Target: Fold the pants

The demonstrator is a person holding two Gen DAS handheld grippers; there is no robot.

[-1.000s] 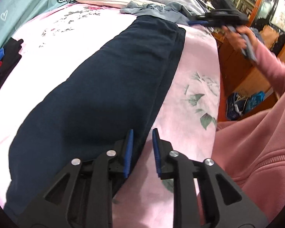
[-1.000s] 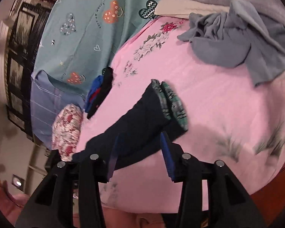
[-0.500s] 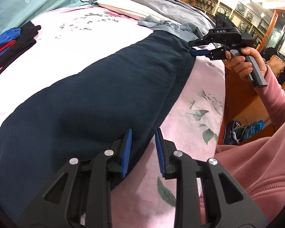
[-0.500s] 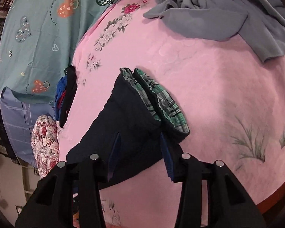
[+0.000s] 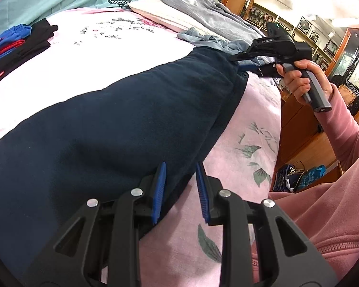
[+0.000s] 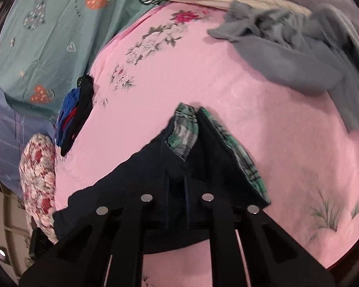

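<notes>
1. Gaping with a clear gap between their blue pads, the left tongs (image 5: 180,191) straddle the near edge of the navy pants (image 5: 112,124); nothing is pinched, and the left pad sits over the dark cloth while the right pad sits over the pink sheet.
2. The right tongs (image 6: 177,203) are drawn nearly together on the cuff end of the pants (image 6: 136,186), with dark cloth bunched between the fingers (the pads are lost against the fabric, so the exact contact is hard to make out).
3. In the left wrist view the right tongs (image 5: 245,65) meet the far end of the pants, held by a hand (image 5: 304,81) in a pink sleeve (image 5: 347,124).
4. The pants lie lengthwise across the bed (image 5: 122,47), doubled leg over leg, running from the left tongs to the right ones.
5. At the cuff end a green plaid lining (image 6: 184,131) shows inside the two leg openings, which stand lifted off the sheet.
6. A crumpled grey garment (image 6: 287,55) lies beyond the cuffs, apart from them.
7. A stack of black, blue and red folded clothes (image 5: 14,50) rests at the far left side of the bed.
8. A teal quilt (image 6: 52,35) with heart prints lies behind it.
</notes>
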